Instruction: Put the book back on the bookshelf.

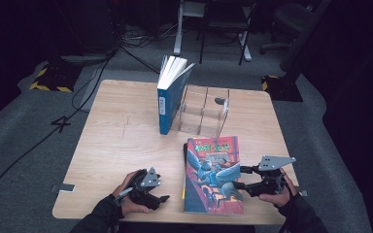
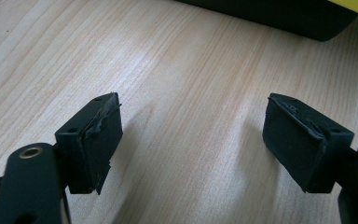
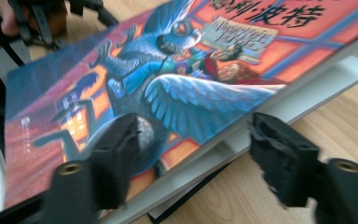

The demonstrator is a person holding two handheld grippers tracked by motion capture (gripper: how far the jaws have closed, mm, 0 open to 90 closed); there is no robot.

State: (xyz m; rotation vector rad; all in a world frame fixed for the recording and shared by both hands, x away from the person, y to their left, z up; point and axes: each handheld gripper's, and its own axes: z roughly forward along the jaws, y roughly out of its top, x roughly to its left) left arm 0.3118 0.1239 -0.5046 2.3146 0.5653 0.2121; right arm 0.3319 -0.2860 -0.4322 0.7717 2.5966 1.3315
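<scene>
Wooden bench [image 1: 116, 145] w/ two books and a clear divider rack. Colourful illustrated book [image 1: 212, 174] lies flat, cover up, at approx 5 o'clock on the bench, near the front edge. In the right gripper view its cover edge looks lifted a bit above the white page block, w/ something dark under it.

Right gripper [image 1: 243, 178] at 4–5 o'clock, just beside the book's right edge; jaws released, spread wide, one over the cover and one beside the page edge, not clamped on anything. Right hand [image 1: 279, 194] holds it from behind.

Left gripper [image 1: 160, 195] at 7 o'clock, left of the book & apart from it; jaws released, wide gap, bare wood between them. Left hand [image 1: 126, 191] wraps its body.

Blue book [image 1: 170, 94] stands upright at 12 o'clock, pages fanned at top, touching the left side of the clear acrylic rack [image 1: 204, 112]. Small dark object [image 1: 220, 101] in the rack's far right section; can't tell what it is.
</scene>
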